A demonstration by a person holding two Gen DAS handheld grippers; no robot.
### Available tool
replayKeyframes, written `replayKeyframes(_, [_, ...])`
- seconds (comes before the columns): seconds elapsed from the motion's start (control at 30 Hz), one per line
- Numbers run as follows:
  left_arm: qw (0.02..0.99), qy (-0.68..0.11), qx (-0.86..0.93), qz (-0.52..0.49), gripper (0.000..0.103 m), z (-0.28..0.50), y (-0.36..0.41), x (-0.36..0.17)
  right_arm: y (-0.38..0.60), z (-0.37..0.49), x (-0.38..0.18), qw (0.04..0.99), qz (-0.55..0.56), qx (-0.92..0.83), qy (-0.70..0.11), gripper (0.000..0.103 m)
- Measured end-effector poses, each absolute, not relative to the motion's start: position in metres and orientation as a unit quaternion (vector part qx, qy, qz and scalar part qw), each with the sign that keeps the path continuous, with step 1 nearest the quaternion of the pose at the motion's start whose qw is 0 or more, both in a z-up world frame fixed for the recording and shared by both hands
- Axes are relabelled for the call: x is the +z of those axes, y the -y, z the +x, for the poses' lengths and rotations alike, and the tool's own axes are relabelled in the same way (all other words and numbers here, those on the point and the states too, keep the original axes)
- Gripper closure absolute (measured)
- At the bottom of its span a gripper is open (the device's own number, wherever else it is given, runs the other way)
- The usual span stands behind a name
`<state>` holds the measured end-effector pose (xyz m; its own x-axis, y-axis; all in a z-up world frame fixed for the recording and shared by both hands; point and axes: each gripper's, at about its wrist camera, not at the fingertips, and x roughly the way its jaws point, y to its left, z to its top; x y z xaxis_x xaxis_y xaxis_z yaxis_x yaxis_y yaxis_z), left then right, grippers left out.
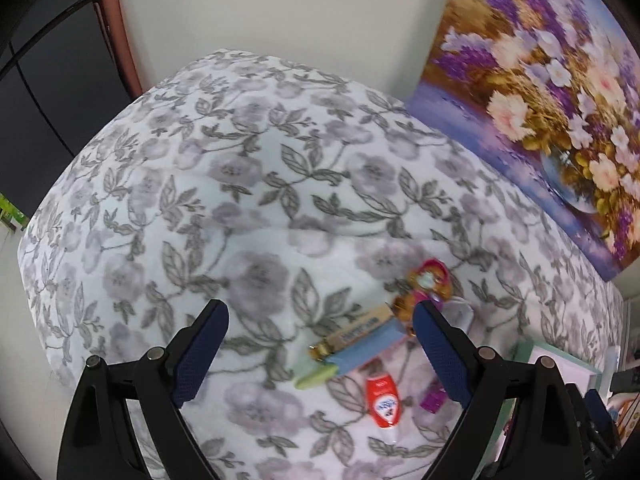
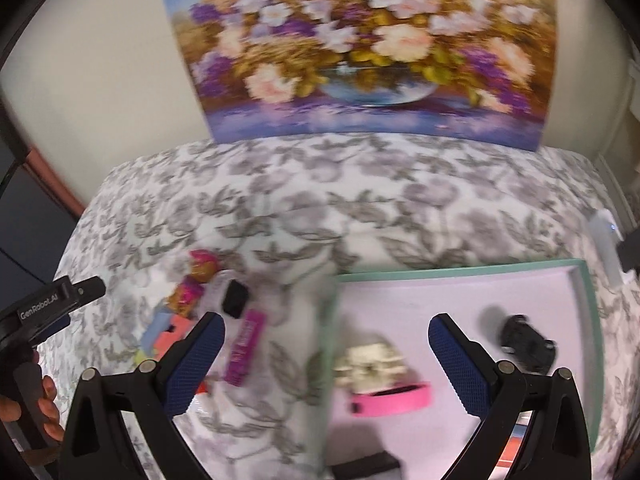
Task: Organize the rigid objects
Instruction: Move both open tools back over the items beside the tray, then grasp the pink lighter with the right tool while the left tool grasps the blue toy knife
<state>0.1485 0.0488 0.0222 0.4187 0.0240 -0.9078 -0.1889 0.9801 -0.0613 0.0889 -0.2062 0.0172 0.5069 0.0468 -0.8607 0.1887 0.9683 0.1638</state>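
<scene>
Both grippers hang over a tabletop [image 2: 360, 208] covered in a grey floral cloth, with nothing between their fingers. The left gripper [image 1: 320, 352] has its fingers spread wide; the right gripper [image 2: 326, 360] likewise. A shallow box [image 2: 588, 320] with a mint rim is the landmark. Inside it lie a black toy car [image 2: 528, 344], a cream block [image 2: 372, 364] and a pink band [image 2: 394, 400] touching that block. Left of the box lie a doll [image 2: 192, 284], a purple tube [image 2: 246, 346] and a black piece [image 2: 236, 298]. Farther left lies a red bottle [image 1: 383, 402].
</scene>
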Motion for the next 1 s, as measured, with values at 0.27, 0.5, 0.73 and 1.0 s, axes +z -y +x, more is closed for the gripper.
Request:
replayKeyframes(0.27, [0.825,-0.555,0.066,-0.082,0.009,0.158,-0.069,0.005,0.151,0.109,-0.006,0.85,0.102,-0.001,-0.517,0.0])
replayKeyframes(0.5, [0.811,-0.578,0.047,-0.076,0.009,0.163,-0.069,-0.015,0.131,0.117,-0.037,0.835,0.102,0.004,-0.54,0.001])
replayKeyframes(0.73, [0.802,-0.594,0.007,-0.055,0.009,0.168,-0.053,-0.029,0.131,0.122,-0.063,0.821,0.11,-0.001,-0.56,0.026])
replayKeyframes(1.0, [0.795,-0.605,-0.035,-0.026,0.024,0.168,-0.031,-0.04,0.122,0.124,-0.078,0.813,0.103,0.009,-0.573,0.049])
